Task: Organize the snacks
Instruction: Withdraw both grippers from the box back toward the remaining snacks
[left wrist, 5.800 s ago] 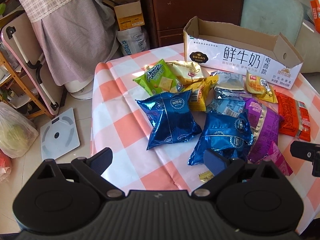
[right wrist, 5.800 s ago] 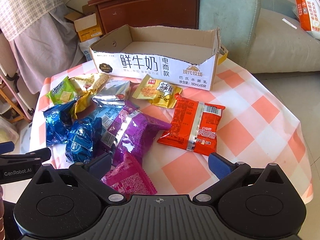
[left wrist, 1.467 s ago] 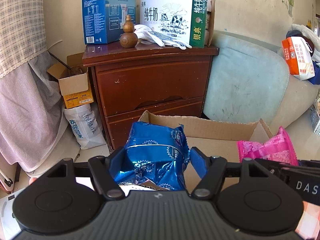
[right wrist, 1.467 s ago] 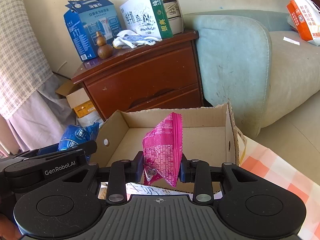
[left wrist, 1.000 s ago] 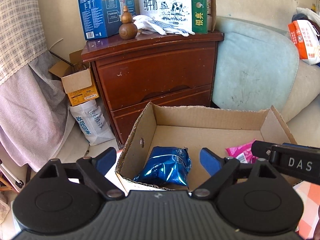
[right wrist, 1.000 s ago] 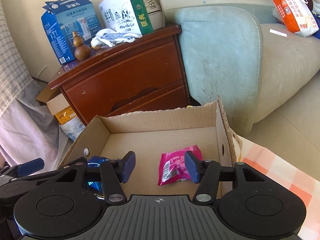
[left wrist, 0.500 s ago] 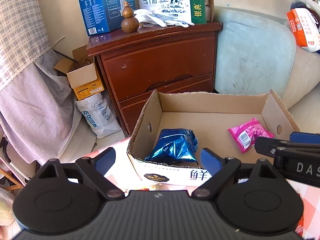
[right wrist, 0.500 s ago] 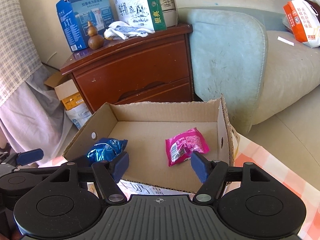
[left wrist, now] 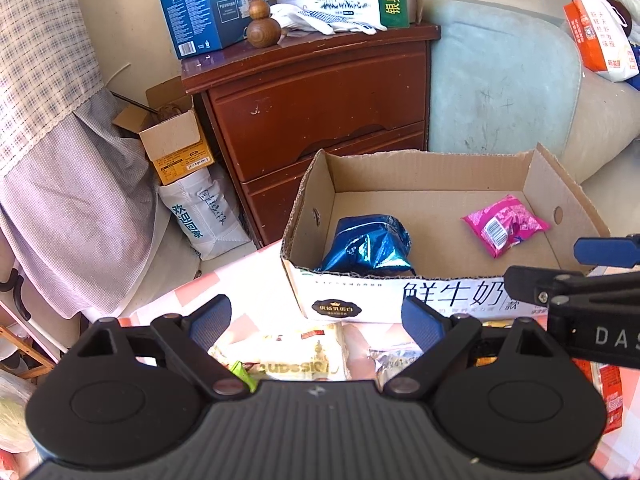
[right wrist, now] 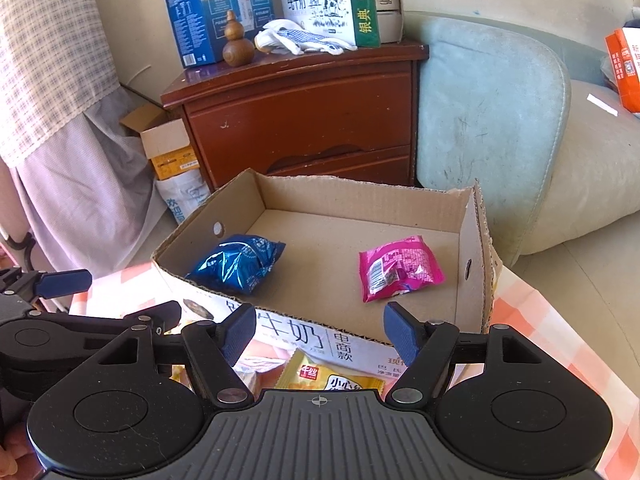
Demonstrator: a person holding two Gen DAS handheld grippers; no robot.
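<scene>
An open cardboard milk box (left wrist: 436, 176) (right wrist: 476, 248) stands at the table's far edge. A blue snack bag (left wrist: 366, 246) (right wrist: 240, 262) lies at its left end and a pink snack bag (left wrist: 504, 226) (right wrist: 400, 268) at its right end. My left gripper (left wrist: 318, 320) is open and empty, just in front of the box's near wall. My right gripper (right wrist: 320, 334) is open and empty, also before the near wall. Below the fingers lie a cream snack bag (left wrist: 288, 354) and a yellow snack bag (right wrist: 332, 378) on the checked tablecloth.
A brown wooden cabinet (left wrist: 320, 92) (right wrist: 304, 120) with cartons on top stands behind the box. A pale blue sofa (left wrist: 500, 80) (right wrist: 488, 112) is at the right. A small cardboard box (left wrist: 176, 144) and white sack (left wrist: 204, 216) sit on the floor at left.
Both grippers let go of their bags in the box, opened wide and drew back toward me. The blue and pink bags now lie on the box floor.
</scene>
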